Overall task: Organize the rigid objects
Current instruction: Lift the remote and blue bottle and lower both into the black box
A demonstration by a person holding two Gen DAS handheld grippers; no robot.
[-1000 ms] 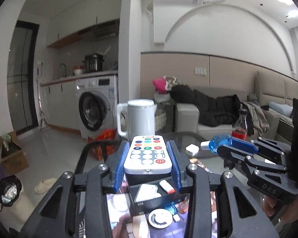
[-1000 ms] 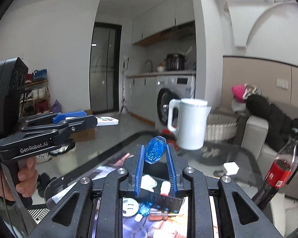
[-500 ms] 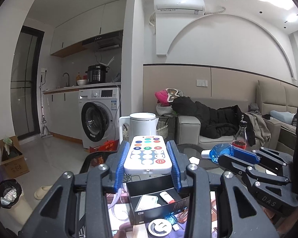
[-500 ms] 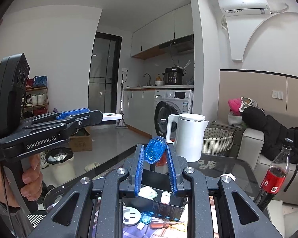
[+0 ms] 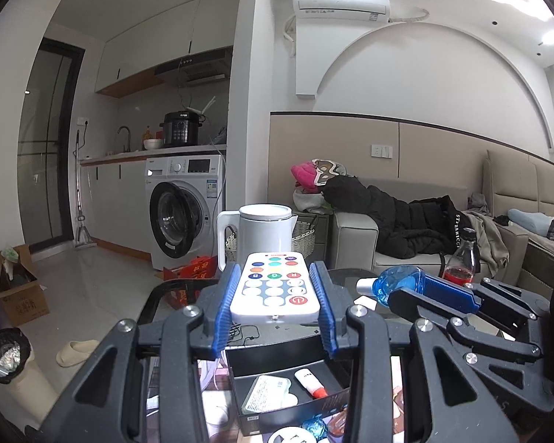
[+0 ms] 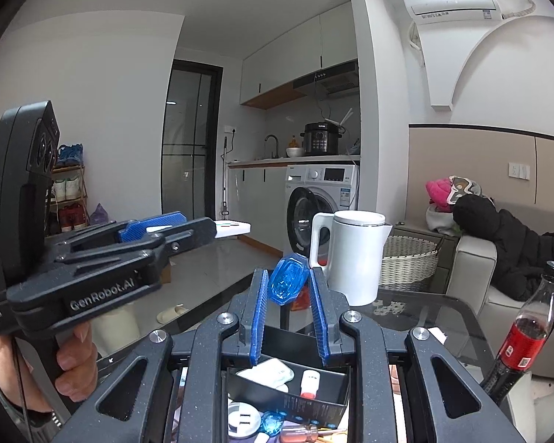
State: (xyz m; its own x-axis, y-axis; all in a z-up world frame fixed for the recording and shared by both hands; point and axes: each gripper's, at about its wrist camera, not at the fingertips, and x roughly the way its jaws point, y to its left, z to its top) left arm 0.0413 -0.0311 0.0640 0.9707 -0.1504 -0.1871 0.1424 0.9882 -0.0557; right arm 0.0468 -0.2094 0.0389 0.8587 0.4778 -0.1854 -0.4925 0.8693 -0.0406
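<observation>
My left gripper [image 5: 275, 277] is shut on a white remote control [image 5: 276, 289] with coloured buttons, held high above the table. My right gripper [image 6: 287, 280] is shut on a small blue bottle [image 6: 288, 283]; it shows at the right of the left wrist view too [image 5: 399, 284]. The left gripper also shows at the left of the right wrist view [image 6: 188, 230]. Below both is an open black box [image 5: 277, 380] holding a white pack [image 5: 267, 393] and a small white tube with a red cap [image 5: 311, 382]. The box also shows in the right wrist view [image 6: 325, 380].
A white kettle [image 6: 351, 258] stands at the far side of the glass table [image 6: 424, 313]. A cola bottle [image 6: 524, 336] stands at the right. A blue gem-like piece [image 6: 271, 424], a white round plug [image 6: 242, 422] and small items lie before the box. Sofa, basket and washing machine lie beyond.
Both grippers have risen and tilted up with their objects still held; the box and table now sit lower in both views.
</observation>
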